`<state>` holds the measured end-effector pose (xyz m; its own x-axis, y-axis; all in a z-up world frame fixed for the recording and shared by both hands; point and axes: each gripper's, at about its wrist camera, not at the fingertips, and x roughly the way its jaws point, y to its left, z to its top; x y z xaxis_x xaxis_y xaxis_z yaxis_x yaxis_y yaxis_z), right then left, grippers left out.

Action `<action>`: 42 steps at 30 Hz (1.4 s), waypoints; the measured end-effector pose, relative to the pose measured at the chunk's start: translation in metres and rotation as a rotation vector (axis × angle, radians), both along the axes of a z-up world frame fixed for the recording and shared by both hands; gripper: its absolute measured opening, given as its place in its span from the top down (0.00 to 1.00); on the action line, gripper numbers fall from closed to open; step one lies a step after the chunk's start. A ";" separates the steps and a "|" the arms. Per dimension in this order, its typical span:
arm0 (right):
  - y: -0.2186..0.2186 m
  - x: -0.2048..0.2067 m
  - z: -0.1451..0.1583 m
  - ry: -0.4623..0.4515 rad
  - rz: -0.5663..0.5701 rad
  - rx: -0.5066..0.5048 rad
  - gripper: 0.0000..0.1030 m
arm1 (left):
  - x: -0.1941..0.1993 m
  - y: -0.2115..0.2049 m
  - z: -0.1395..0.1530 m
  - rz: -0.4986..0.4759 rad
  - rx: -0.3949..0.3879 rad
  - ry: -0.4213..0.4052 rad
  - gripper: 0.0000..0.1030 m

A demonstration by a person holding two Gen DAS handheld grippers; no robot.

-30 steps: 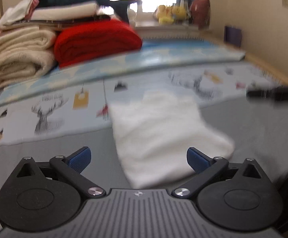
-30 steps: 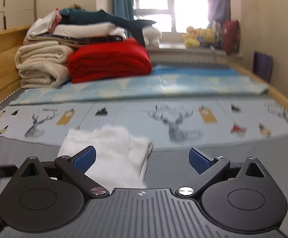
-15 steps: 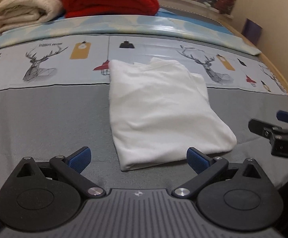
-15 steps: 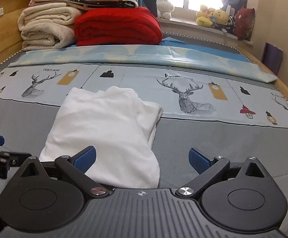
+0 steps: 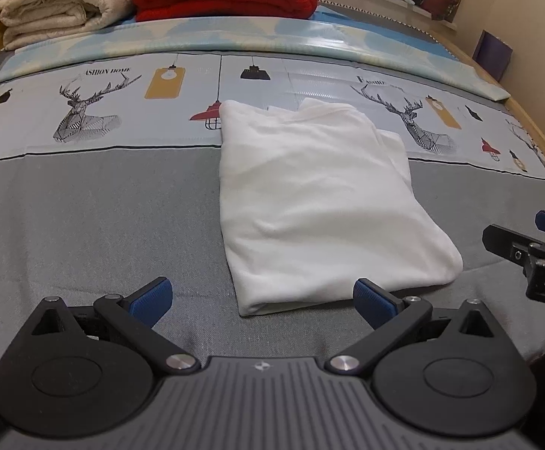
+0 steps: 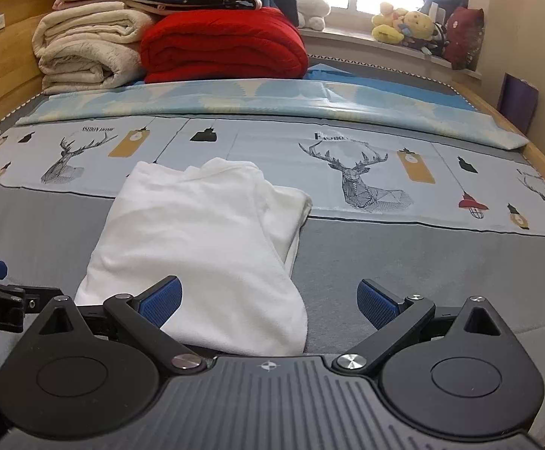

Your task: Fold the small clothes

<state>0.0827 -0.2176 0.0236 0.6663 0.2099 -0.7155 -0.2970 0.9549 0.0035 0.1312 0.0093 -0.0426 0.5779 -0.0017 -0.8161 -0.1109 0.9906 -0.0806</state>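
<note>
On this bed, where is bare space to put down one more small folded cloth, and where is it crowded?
Free: the grey sheet left of the white garment, and the grey strip to its right, below the deer-print band. Crowded: the far end, with the red blanket and cream blankets.

Garment [image 5: 321,202] lies on the bed [image 5: 85,225], ahead of both claws; blankets [image 6: 220,45] far behind it.
</note>
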 end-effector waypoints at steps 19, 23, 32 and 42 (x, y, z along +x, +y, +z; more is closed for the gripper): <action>0.006 -0.002 0.001 -0.010 0.029 -0.015 0.04 | -0.001 -0.003 0.001 -0.004 0.015 -0.008 0.00; 0.008 -0.003 0.002 -0.014 0.039 -0.021 0.04 | -0.002 -0.005 0.002 -0.016 0.022 -0.017 0.00; 0.008 -0.004 0.002 -0.015 0.042 -0.024 0.04 | -0.003 -0.007 0.003 -0.037 0.029 -0.028 0.00; 0.009 -0.004 0.001 -0.018 0.054 -0.031 0.04 | -0.003 -0.008 0.002 -0.049 0.032 -0.032 0.00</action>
